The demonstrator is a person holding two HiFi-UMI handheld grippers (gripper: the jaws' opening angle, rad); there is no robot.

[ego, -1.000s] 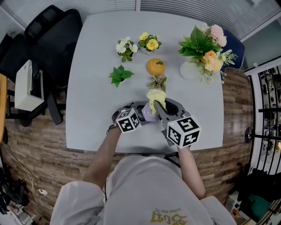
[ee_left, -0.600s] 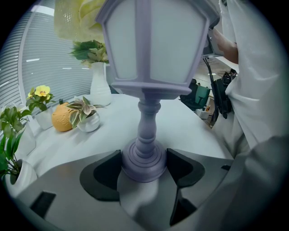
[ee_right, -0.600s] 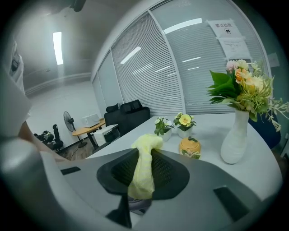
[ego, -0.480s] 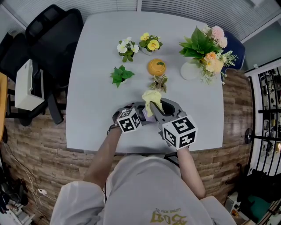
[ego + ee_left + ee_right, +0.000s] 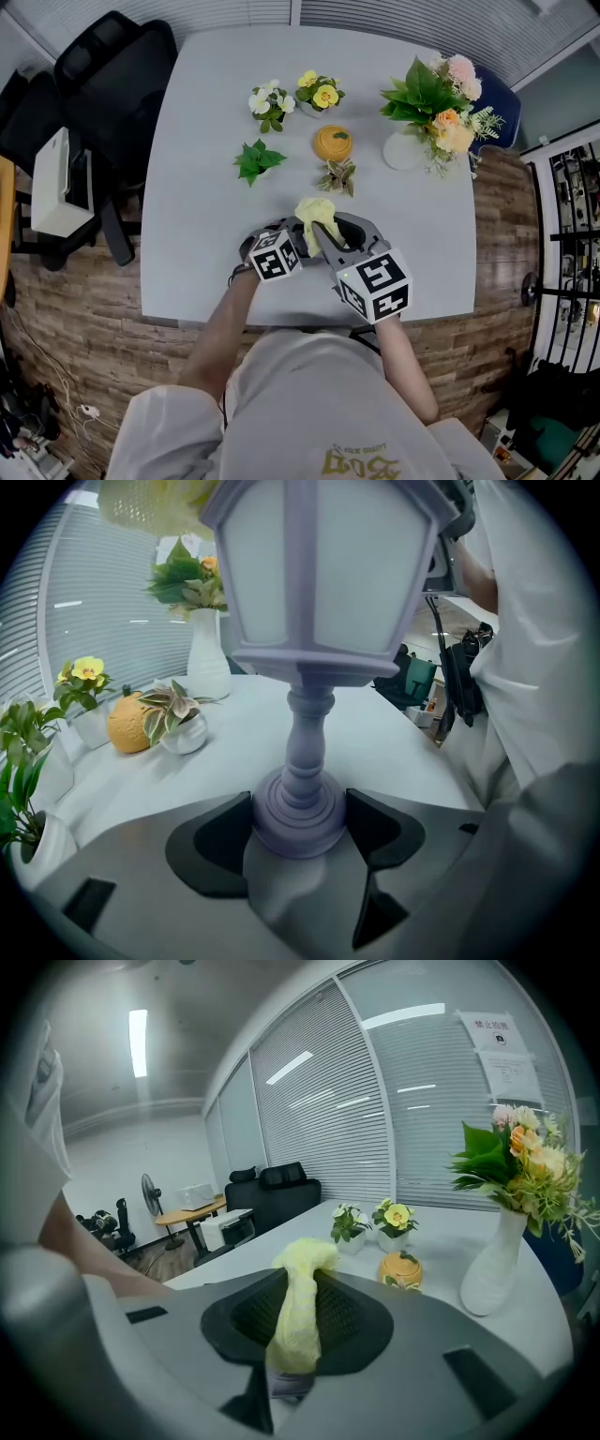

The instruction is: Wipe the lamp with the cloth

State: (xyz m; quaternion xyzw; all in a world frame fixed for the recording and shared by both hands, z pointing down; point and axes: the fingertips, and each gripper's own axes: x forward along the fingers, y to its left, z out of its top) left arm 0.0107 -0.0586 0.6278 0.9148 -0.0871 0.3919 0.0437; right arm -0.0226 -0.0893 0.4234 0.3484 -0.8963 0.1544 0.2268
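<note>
A lavender lantern-style lamp stands on the grey table. My left gripper is shut on its round base, a jaw on either side. In the head view the left gripper sits at the table's near edge, and the lamp is mostly hidden under the cloth. A yellow cloth is pinched in my right gripper and sticks up between its jaws. From above, the cloth lies over the lamp's top, with the right gripper just behind it.
A white vase of flowers stands at the back right. Nearby are an orange pot, a small leafy plant, a green plant and two flower pots. A black chair is left of the table.
My right gripper has shifted left and toward me, dragging the yellow cloth leftward across the lamp's top. The left gripper and the lamp stay put.
</note>
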